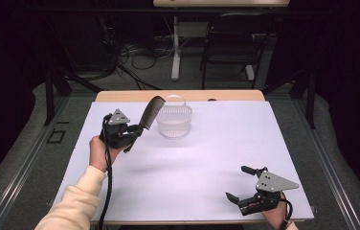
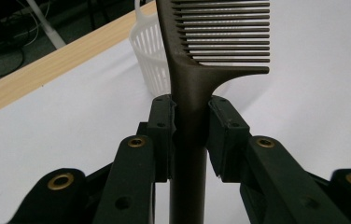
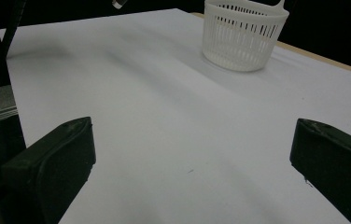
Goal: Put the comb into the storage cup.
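I had the dark comb [image 1: 150, 113] clamped by its handle in the left tongs [image 1: 134, 132], the pads pressed against the handle on both sides in the left gripper view, teeth end pointing up and away from my hand. It was lifted clear of the worktop [image 1: 192, 158], just beside the white slatted basket [image 1: 174, 120] on its left, with the toothed end reaching toward the basket's rim. So the pick-up looked finished to me; what remained, as I judged it, was carrying the comb over the rim and letting it go inside. The basket appeared empty, as far as I could see through its slats.

The right tongs [image 1: 245, 184] sat low near the front right corner of the worktop, jaws spread wide with nothing between them, only bare white surface.

I found no brand, label or writing to read on the comb, the basket or the tongs.
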Available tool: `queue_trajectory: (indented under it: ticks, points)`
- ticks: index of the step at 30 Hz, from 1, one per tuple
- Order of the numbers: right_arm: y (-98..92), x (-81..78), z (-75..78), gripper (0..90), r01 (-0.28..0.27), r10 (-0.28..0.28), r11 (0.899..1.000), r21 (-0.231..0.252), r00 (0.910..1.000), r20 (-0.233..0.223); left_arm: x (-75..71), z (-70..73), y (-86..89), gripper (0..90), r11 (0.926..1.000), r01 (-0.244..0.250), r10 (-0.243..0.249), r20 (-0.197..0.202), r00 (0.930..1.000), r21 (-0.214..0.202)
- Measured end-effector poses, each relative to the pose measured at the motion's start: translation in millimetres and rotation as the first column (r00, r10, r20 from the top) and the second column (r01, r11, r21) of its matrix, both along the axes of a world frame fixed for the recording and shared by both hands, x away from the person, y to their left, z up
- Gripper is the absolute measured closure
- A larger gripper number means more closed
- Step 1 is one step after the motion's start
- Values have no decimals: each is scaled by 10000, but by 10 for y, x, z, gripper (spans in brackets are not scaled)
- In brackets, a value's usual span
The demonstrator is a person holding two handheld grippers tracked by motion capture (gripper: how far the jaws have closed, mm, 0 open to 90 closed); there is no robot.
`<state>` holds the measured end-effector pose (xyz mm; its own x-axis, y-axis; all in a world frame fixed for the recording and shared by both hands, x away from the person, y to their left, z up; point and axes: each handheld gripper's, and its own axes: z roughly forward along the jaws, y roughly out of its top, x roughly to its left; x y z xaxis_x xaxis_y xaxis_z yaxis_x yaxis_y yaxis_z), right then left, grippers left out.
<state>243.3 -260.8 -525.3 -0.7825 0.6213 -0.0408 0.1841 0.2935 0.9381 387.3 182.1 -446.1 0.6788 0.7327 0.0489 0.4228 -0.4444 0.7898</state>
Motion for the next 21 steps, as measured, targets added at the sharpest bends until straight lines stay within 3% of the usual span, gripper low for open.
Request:
queue_trajectory:
  ticks: [21]
  points:
    - [7, 5, -2, 0, -41, 41, 10000, -16, 10000, 14, 95, 115, -42, 725, 9989, -102, 117, 347, 9993, -454]
